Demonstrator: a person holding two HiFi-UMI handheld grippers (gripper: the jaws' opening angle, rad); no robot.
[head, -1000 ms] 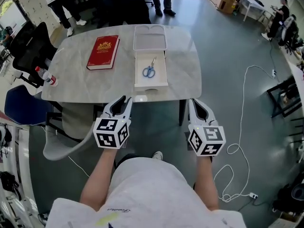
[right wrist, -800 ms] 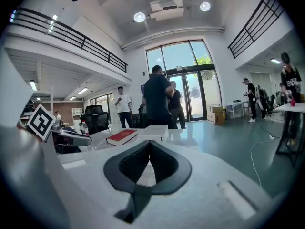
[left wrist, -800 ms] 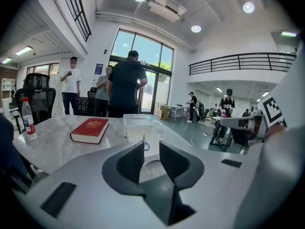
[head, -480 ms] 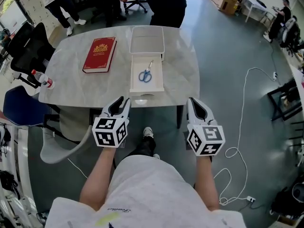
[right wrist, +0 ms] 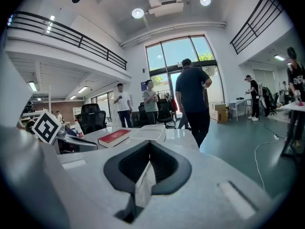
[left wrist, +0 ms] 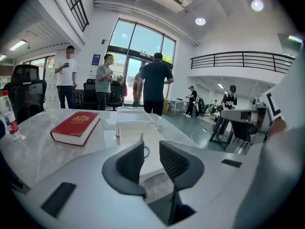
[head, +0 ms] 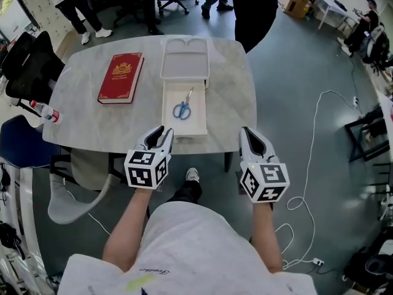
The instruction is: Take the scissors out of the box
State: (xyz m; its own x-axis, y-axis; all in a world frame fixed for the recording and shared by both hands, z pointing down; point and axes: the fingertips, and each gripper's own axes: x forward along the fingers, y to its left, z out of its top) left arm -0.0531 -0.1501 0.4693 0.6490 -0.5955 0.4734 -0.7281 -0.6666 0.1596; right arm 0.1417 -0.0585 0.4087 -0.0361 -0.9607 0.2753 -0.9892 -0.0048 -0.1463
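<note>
I've got both grippers hovering at the near edge of the bench (head: 86, 118), over the floor. The left gripper (head: 161, 131) has its jaws apart with nothing between them. The right gripper (head: 247, 134) has its jaws closed together and empty.

The bench is a pale marbled top with rounded corners. The scissors (head: 182, 108), blue-handled, lie inside the open white box (head: 196, 120), blades pointing away from me. The box sits at the near middle of the bench, just ahead of the left gripper. Its lid (head: 184, 59) lies flat right behind it, touching or nearly so. A red book (head: 120, 77) sits left of the lid, apart from it. A water bottle (head: 44, 111) is at the left edge.

The room is an open hall with tall windows and a balcony rail. It has a grey-green floor (head: 295, 97), with a white cable (head: 310, 165) looped on it to the right. A black chair (head: 27, 60) stands left, and people stand beyond the far side.
</note>
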